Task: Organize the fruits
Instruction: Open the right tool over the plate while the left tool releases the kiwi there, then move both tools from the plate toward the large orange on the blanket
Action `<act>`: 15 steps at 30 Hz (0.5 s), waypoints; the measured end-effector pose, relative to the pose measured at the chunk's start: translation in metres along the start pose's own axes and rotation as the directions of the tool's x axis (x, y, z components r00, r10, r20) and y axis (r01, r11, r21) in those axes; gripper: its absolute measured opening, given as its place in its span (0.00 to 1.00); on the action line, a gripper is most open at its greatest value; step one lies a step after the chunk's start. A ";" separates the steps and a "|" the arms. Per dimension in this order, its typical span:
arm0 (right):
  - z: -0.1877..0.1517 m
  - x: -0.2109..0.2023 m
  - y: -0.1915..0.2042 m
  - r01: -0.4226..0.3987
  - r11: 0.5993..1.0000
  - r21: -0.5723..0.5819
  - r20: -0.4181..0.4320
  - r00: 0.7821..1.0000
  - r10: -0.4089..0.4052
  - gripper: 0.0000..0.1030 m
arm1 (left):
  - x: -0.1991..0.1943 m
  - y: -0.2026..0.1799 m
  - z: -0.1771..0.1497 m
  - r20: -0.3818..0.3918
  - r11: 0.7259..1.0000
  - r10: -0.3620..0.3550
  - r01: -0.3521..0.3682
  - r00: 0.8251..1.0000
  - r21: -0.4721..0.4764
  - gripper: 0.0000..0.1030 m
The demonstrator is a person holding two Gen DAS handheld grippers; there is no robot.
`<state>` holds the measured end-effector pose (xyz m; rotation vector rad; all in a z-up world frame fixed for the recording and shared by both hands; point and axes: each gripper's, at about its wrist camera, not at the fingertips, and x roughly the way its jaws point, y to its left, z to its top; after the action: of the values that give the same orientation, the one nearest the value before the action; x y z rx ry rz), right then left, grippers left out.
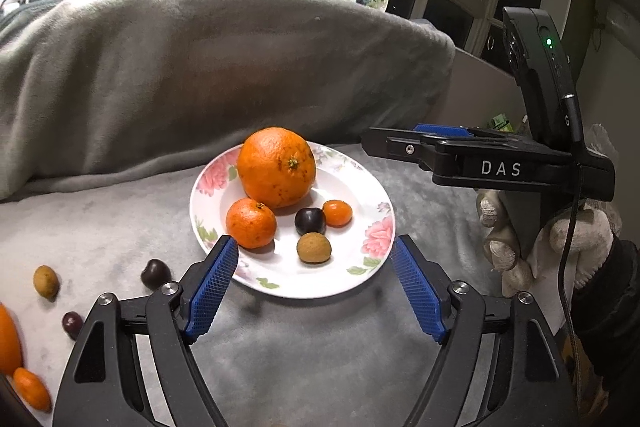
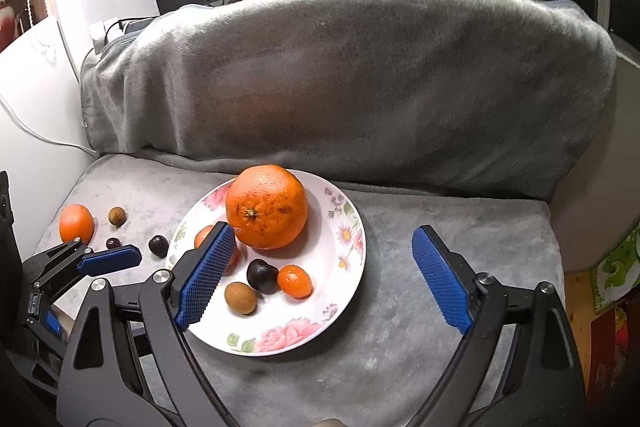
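A white floral plate (image 1: pixel 288 289) (image 2: pixel 336 279) lies on the grey cloth. It holds a big orange (image 1: pixel 276 167) (image 2: pixel 267 207), a small mandarin (image 1: pixel 251 223), a dark plum (image 1: pixel 310 221) (image 2: pixel 262 275), a kumquat (image 1: pixel 337 213) (image 2: pixel 295 281) and a brown longan (image 1: pixel 314 247) (image 2: pixel 240 298). My left gripper (image 1: pixel 314 247) (image 2: pixel 108 251) is open at the plate's near rim, holding nothing. My right gripper (image 2: pixel 324 233) (image 1: pixel 384 139) is open over the plate's right side, also holding nothing. In the right wrist view its left finger hides most of the mandarin.
Left of the plate lie loose fruits: an orange (image 2: pixel 76 223), a longan (image 1: pixel 46 281) (image 2: pixel 117 216), two dark plums (image 1: pixel 156 273) (image 1: pixel 72 325) and a kumquat (image 1: pixel 32 389). A grey blanket-covered backrest (image 2: pixel 340 87) rises behind. A gloved hand (image 1: pixel 560 239) holds the right gripper.
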<state>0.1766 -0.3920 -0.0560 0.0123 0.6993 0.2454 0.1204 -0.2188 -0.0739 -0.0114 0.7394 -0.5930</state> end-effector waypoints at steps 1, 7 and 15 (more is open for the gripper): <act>0.000 -0.002 0.001 0.000 1.000 -0.002 0.003 1.000 0.000 0.90 | -0.003 0.000 0.000 0.003 1.000 -0.002 0.002 1.000 0.000 0.77; 0.000 -0.018 0.014 0.012 1.000 -0.016 0.052 0.999 -0.011 0.90 | -0.021 0.006 -0.002 0.037 1.000 -0.010 0.010 0.999 -0.009 0.77; 0.003 -0.039 0.038 0.001 1.000 -0.026 0.125 0.992 0.003 0.90 | -0.050 0.022 -0.007 0.066 0.999 0.006 -0.003 0.998 -0.035 0.77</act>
<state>0.1409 -0.3635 -0.0251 0.0037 0.5717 0.2524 0.0979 -0.1736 -0.0523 -0.0608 0.6856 -0.5730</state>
